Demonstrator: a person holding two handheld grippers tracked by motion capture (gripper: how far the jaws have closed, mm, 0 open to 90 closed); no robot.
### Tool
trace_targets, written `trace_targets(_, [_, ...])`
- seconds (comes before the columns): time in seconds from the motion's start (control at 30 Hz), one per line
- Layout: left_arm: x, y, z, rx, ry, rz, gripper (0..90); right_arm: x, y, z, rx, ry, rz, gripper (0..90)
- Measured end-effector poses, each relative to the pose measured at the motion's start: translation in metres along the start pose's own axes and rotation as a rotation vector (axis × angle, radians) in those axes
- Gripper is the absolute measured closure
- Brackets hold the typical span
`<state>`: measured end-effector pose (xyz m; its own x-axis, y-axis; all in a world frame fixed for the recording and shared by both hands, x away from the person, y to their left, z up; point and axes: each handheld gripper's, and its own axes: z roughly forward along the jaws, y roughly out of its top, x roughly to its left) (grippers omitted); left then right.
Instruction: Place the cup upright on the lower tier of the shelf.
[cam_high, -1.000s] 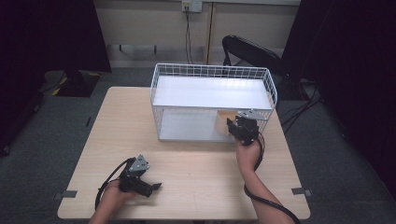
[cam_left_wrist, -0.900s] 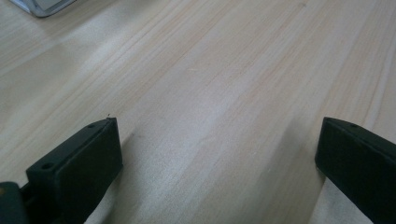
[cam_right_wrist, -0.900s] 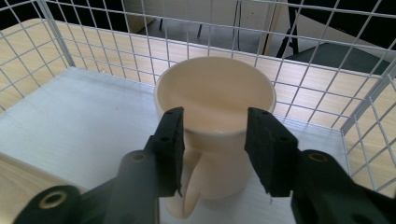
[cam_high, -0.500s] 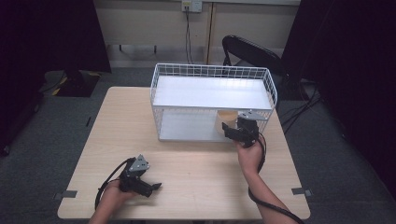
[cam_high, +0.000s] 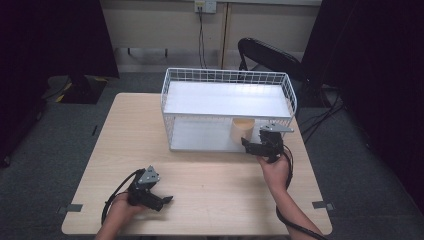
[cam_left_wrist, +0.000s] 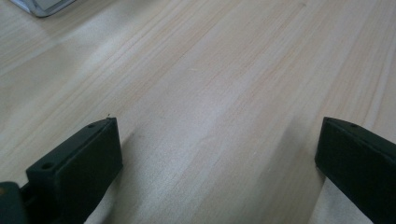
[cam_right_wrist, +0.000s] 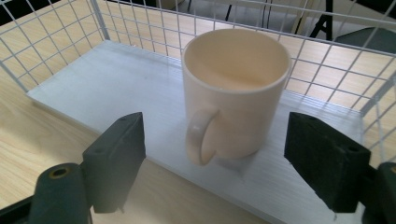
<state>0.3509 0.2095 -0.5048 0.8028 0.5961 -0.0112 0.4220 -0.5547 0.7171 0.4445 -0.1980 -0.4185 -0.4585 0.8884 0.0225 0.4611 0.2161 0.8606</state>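
A: We have the cream mug (cam_right_wrist: 233, 93) upright on the lower shelf (cam_right_wrist: 93, 88) of the white wire rack (cam_high: 227, 80), near its right front edge, handle towards us. Right gripper (cam_right_wrist: 219, 154) just before it, jaws spread wide, one either side, holding nothing.

B: Left gripper (cam_high: 150, 192)?

A: Resting on the worktop (cam_left_wrist: 210, 93), well apart from the rack, jaws wide open, empty.

B: Our judgement: to take the mug well, we go in level, clear the handle, close on the body below the rim, mind the wires.
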Motion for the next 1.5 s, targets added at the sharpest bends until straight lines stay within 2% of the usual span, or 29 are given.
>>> trace_targets(0.43, [0.000,0.000,0.000,0.000,0.000,0.000,0.0,0.000,-0.003,-0.008,0.013,0.024,-0.002,14.5])
trace_targets(0.73, [0.000,0.000,0.000,0.000,0.000,-0.001,0.0,0.001,-0.011,-0.012,0.033,0.034,0.021,13.0])
trace_targets(0.87, [0.000,0.000,0.000,-0.001,0.000,0.000,0.0,0.000,-0.013,-0.016,0.036,0.045,0.000,13.0])
trace_targets(1.1, [0.000,0.000,0.000,0.000,-0.001,0.000,0.0,-0.002,-0.017,-0.022,0.039,0.057,0.001,13.2])
trace_targets(1.5, [0.000,0.000,0.000,-0.001,0.000,0.000,0.0,-0.005,-0.033,-0.036,0.050,0.102,-0.027,13.3])
